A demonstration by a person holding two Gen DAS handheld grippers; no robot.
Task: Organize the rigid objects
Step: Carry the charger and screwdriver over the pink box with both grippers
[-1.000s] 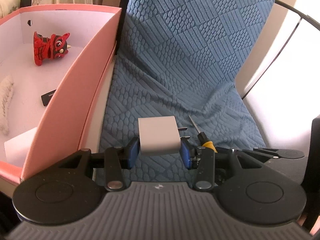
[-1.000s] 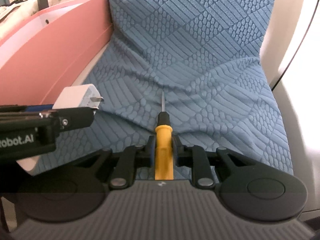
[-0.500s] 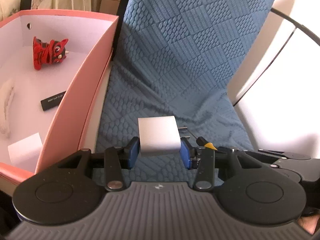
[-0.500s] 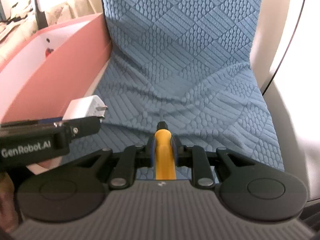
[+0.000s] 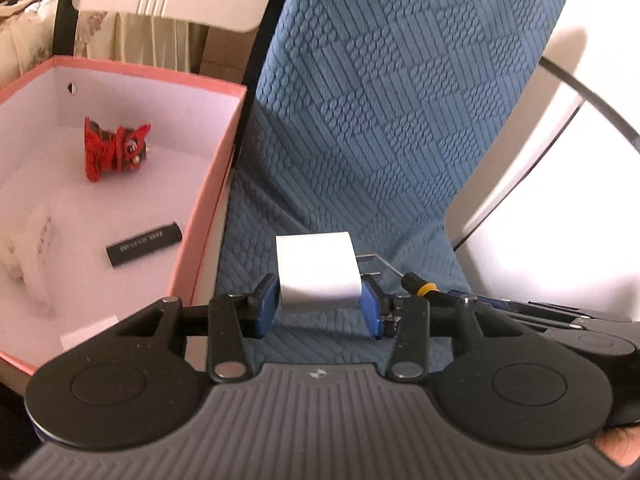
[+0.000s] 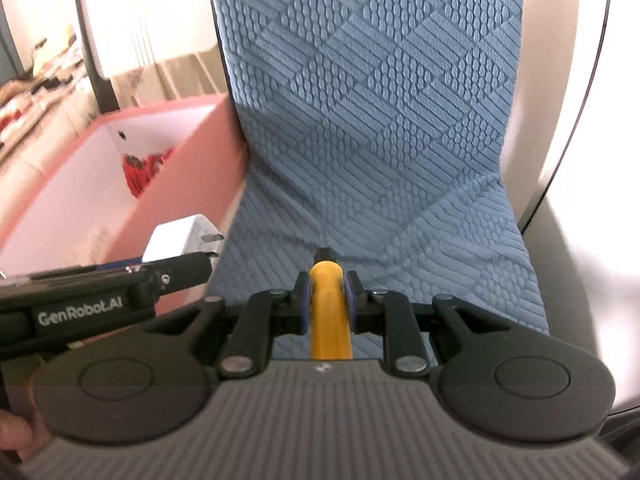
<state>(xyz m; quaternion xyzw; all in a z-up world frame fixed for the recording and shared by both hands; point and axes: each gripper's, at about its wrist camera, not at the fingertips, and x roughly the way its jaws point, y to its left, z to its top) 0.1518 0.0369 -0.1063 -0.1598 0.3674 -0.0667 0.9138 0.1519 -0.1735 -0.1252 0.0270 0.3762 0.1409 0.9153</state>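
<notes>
My left gripper (image 5: 319, 304) is shut on a white plug adapter (image 5: 318, 270), its metal prongs pointing right, held above the blue chair seat (image 5: 344, 184). The adapter also shows in the right wrist view (image 6: 176, 236). My right gripper (image 6: 326, 300) is shut on a screwdriver with a yellow handle (image 6: 328, 312); its tip points at the chair back. The screwdriver's handle end shows beside the left gripper (image 5: 420, 286). A pink box (image 5: 200, 216) with a white inside stands to the left.
Inside the box lie a red figurine (image 5: 114, 148), a black stick (image 5: 144, 244), a white fuzzy item (image 5: 28, 248) and a white card (image 5: 86, 334). A white chair frame with a black rim (image 5: 580, 92) is on the right.
Both grippers have risen from the seat with their objects. The box's inside shows more fully in both views, and the chair back fills more of each frame.
</notes>
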